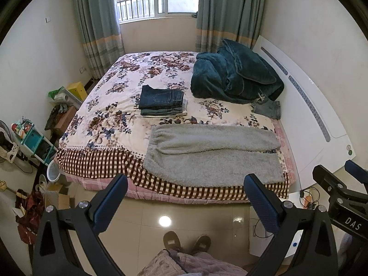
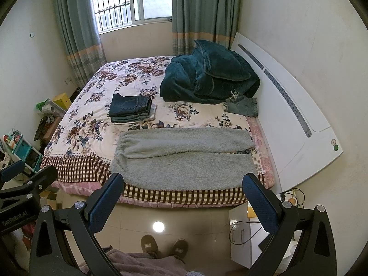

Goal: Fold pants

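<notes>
The bed (image 1: 110,105) carries the grey fleece pants (image 1: 214,156) flat along its near edge, legs toward the headboard-side corner, laid out, I judge, for folding; a folded jeans stack (image 1: 162,101) sits mid-bed behind them. I hold the left gripper (image 1: 186,197) and right gripper (image 2: 184,197) spread wide and empty, short of the pants, touching nothing.

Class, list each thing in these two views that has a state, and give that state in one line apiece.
Grey pants: spread flat on bed, unfolded.
Jeans: folded, stacked.
Blanket: crumpled heap.
Denim shorts: lying loose beside blanket.
Curtains: drawn apart.
Left gripper: jaws open, empty.
Right gripper: jaws open, empty.
</notes>
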`<state>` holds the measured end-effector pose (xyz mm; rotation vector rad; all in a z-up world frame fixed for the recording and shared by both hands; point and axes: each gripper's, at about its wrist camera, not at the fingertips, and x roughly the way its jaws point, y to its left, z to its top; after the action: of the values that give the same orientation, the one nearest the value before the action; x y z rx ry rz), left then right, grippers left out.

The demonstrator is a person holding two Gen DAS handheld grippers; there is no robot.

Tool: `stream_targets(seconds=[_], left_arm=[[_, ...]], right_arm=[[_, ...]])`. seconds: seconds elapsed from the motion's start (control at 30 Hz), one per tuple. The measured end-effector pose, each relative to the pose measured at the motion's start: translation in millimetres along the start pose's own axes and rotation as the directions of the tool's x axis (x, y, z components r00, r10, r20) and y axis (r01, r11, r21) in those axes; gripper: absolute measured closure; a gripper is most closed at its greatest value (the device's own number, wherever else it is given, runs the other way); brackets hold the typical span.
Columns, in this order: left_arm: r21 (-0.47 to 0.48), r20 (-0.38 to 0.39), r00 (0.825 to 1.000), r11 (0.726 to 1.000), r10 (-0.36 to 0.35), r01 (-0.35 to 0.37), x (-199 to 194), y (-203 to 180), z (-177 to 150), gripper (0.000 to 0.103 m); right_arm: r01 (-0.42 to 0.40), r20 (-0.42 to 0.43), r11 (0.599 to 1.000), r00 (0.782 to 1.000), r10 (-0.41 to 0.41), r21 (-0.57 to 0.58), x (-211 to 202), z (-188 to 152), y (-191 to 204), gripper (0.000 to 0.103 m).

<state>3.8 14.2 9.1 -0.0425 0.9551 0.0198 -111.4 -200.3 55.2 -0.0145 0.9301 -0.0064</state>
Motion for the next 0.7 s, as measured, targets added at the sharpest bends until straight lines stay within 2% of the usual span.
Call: stream_targets(seconds=[0.7], left_arm=[[-0.004,0.003,1.000,1.000,-0.002,0.002,-2.2,4.0,-0.2,0.000]], right_arm=[[-0.011,-0.011,1.000,1.000,0.011,-0.003,-6.0,-5.3,-0.3,0.000]])
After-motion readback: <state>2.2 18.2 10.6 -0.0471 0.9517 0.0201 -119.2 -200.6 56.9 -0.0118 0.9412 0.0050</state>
